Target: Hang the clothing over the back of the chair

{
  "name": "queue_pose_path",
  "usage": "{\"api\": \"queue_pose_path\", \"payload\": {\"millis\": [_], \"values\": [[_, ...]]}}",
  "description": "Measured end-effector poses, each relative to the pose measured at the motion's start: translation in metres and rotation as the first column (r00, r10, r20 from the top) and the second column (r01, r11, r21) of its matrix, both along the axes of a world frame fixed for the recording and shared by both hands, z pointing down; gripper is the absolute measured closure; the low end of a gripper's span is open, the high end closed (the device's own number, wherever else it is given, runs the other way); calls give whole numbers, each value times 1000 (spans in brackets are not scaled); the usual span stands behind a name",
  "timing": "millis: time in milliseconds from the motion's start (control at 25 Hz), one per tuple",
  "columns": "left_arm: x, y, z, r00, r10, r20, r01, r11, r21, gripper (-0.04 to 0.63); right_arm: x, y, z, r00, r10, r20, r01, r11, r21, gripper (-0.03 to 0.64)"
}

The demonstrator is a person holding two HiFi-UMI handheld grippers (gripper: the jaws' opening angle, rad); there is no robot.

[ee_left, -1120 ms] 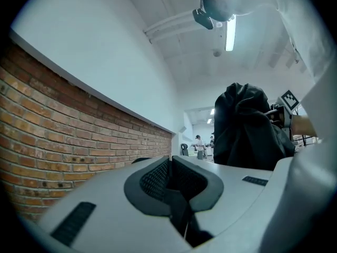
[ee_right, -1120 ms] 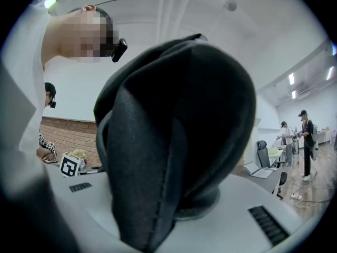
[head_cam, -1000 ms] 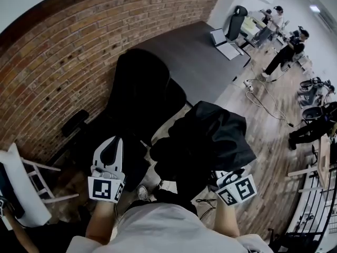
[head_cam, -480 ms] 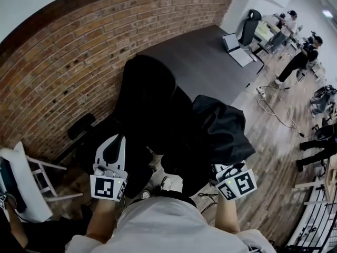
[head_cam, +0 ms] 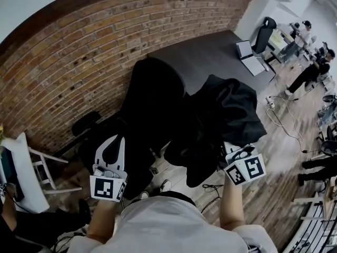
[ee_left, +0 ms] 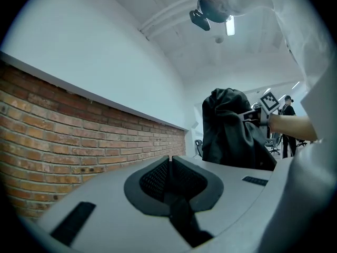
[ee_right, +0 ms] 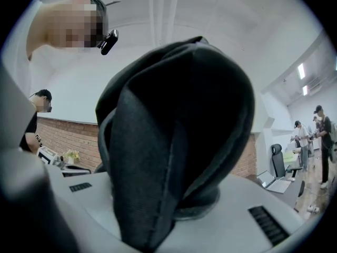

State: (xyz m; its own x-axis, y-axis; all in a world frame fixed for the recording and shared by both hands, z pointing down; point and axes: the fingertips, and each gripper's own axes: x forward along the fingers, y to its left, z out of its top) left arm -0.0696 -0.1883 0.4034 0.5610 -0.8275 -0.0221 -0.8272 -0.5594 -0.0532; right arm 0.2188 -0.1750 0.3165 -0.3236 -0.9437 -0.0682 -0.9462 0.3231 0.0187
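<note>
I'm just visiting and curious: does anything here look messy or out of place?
Only the garment. It hangs bunched in a dark lump from the right gripper, held in the air beside the chair and not yet draped over its back. Nothing looks spilled or damaged.

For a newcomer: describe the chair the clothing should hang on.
Find the red brick wall, then the dark grey table beside it. At the table's near end stands a black high-backed office chair. Unlike the white chair further left, it is beside the bunched black garment.
</note>
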Motion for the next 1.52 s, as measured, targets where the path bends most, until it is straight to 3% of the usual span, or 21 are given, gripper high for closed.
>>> {"api": "queue_pose_path", "payload": {"millis": [560,1000,1240,1520], "values": [[1,-12,-7,998,-70,-3,70,998,4,557,46,-145,-77,969,74,-234,-38,987,153,532],[-12,-11,-6,988,-156,7,156,988,-5,557,81,-225,-115,964,115,-241,-68,979,195,535],[-8,-9,0,984,-177,16,177,984,-27,557,47,-262,-105,951,77,-298,-16,979,202,535],[-9,1,6,976,-216,25,217,975,-43,557,-41,-284,-41,910,-100,-403,150,984,95,535]]}}
